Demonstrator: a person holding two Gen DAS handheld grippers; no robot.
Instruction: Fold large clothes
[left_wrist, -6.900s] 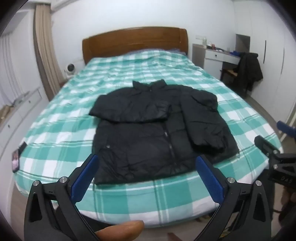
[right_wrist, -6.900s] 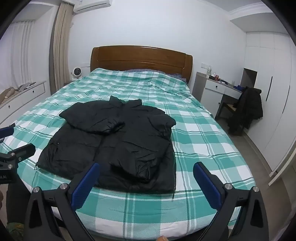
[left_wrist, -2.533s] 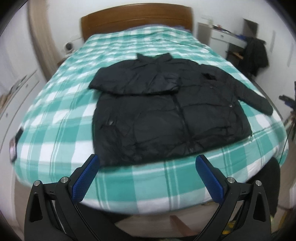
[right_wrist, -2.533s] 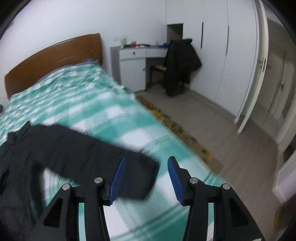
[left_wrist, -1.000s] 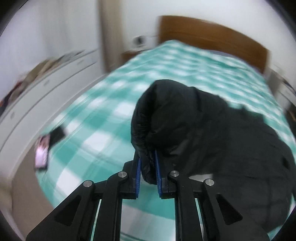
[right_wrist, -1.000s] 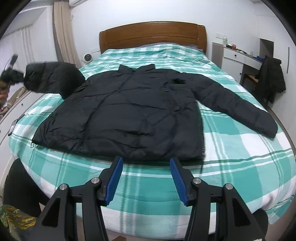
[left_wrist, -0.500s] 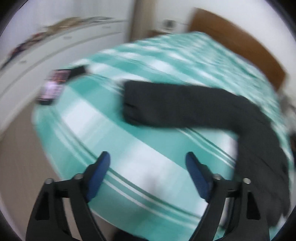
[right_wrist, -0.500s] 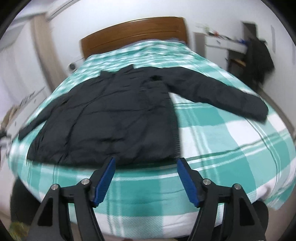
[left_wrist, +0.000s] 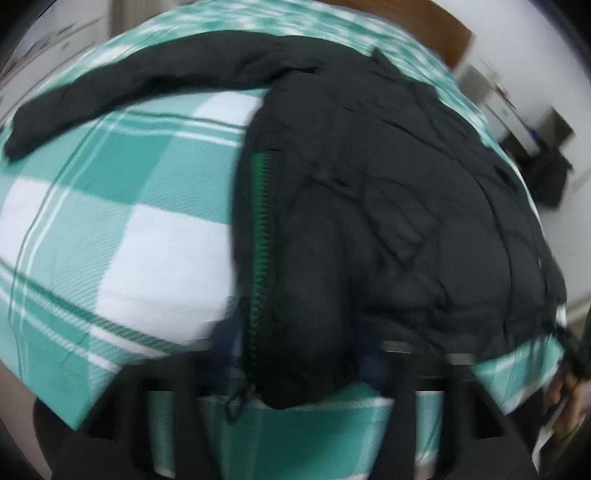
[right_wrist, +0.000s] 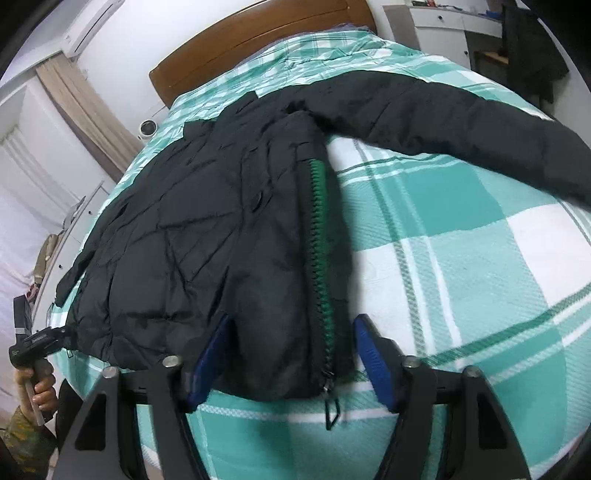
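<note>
Both claws are closing on the hem corners of the black puffer jacket (right_wrist: 207, 229): right claw (right_wrist: 291, 362) and left claw (left_wrist: 291, 354) each straddle a corner, pads not yet pressing. The quilted jacket lies flat, sleeves outspread, on the checked bed (right_wrist: 480, 258); folding seems unstarted.

Matt quilted jacket (right_wrist: 207, 229), woven bedspread (right_wrist: 480, 258)
</note>
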